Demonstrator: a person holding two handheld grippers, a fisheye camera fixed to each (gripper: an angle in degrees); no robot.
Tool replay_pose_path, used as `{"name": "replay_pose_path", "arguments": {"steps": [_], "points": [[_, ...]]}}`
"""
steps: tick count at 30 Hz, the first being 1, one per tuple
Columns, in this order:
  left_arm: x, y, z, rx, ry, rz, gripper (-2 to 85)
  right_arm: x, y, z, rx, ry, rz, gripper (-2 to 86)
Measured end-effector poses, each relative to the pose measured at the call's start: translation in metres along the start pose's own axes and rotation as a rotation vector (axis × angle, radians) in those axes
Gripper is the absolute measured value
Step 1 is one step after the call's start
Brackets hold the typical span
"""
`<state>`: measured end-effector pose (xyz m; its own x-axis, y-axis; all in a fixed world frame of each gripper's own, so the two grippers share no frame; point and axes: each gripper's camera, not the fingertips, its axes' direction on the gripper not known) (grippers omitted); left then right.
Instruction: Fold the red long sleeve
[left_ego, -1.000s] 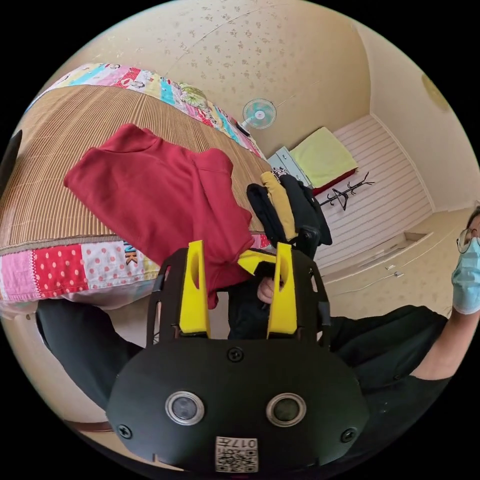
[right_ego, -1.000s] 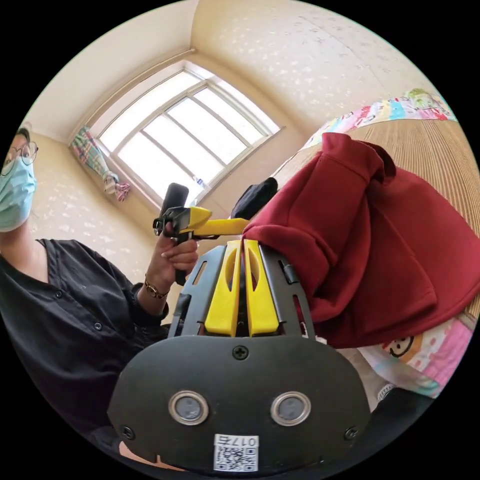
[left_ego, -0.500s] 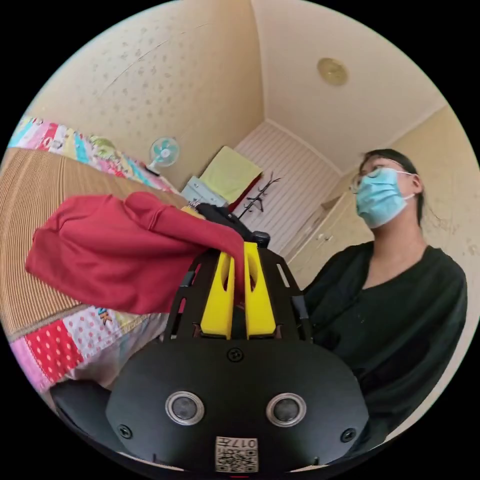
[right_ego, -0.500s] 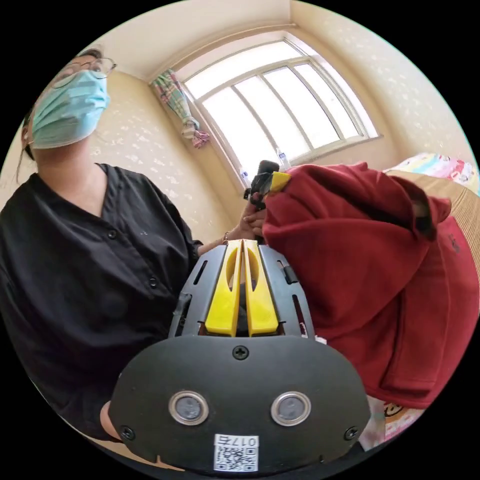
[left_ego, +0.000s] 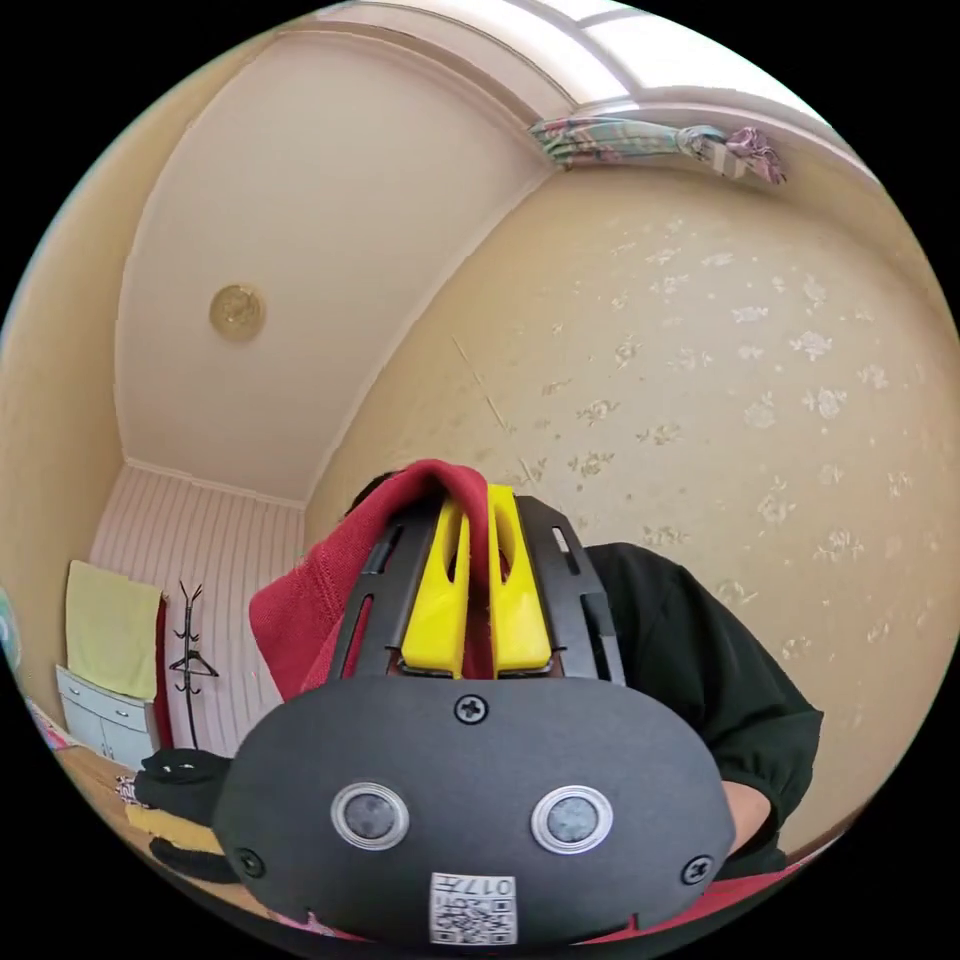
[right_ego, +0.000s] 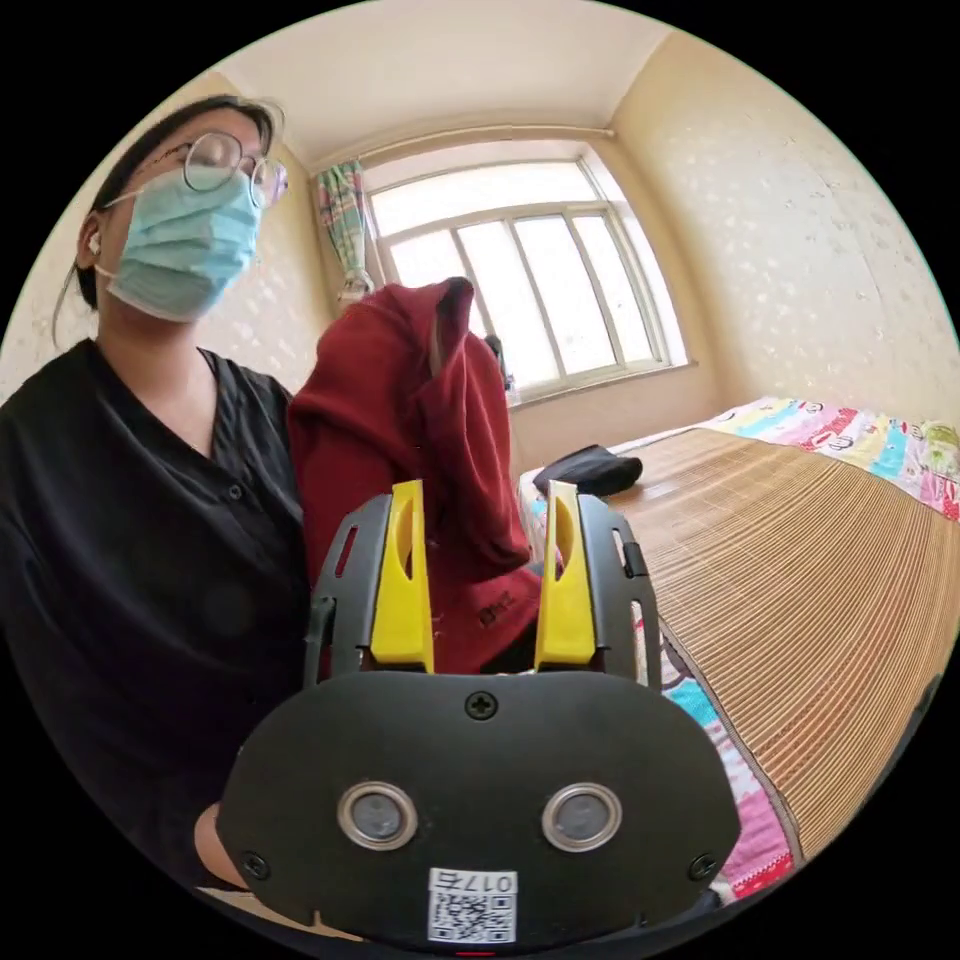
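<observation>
The red long sleeve (right_ego: 420, 440) hangs in the air in front of the person's chest, bunched and drooping, lifted off the bed. In the left gripper view my left gripper (left_ego: 478, 500) is shut on a fold of that red long sleeve (left_ego: 320, 590), which drapes over its jaws and down the left side. In the right gripper view my right gripper (right_ego: 485, 495) stands open, its yellow jaws well apart, with the hanging cloth just behind the gap and nothing pressed between them.
A bed with a bamboo mat (right_ego: 800, 600) and a patchwork quilt edge (right_ego: 850, 430) lies to the right. A dark garment (right_ego: 588, 468) rests on the mat near the window. Dark and yellow clothes (left_ego: 170, 800) sit low left by a white cabinet (left_ego: 100, 710).
The garment has been lifted off the bed into the air. My right gripper has opened and let go of it. My left gripper closed on the cloth and rose; both views swung upward.
</observation>
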<state>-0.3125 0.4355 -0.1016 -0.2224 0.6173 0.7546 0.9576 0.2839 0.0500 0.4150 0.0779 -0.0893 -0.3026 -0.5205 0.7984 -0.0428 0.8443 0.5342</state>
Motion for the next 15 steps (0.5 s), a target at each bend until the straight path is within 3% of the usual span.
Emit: {"name": "replay_pose_path", "arguments": {"steps": [2, 6, 11, 15], "points": [[-0.012, -0.001, 0.017, 0.049, 0.094, -0.018, 0.2, -0.008, 0.002, 0.045, -0.137, 0.068, 0.005, 16.5], [-0.024, -0.02, 0.051, 0.007, 0.111, -0.054, 0.2, -0.009, -0.021, 0.07, -0.178, 0.138, 0.067, 5.3], [0.004, -0.091, 0.103, -0.308, -0.176, -0.043, 0.3, -0.045, -0.098, -0.039, 0.151, 0.574, 0.154, 3.3], [0.03, -0.133, 0.13, -0.517, -0.482, -0.028, 0.5, -0.106, -0.151, -0.105, 0.355, 0.777, 0.061, 2.7]]}}
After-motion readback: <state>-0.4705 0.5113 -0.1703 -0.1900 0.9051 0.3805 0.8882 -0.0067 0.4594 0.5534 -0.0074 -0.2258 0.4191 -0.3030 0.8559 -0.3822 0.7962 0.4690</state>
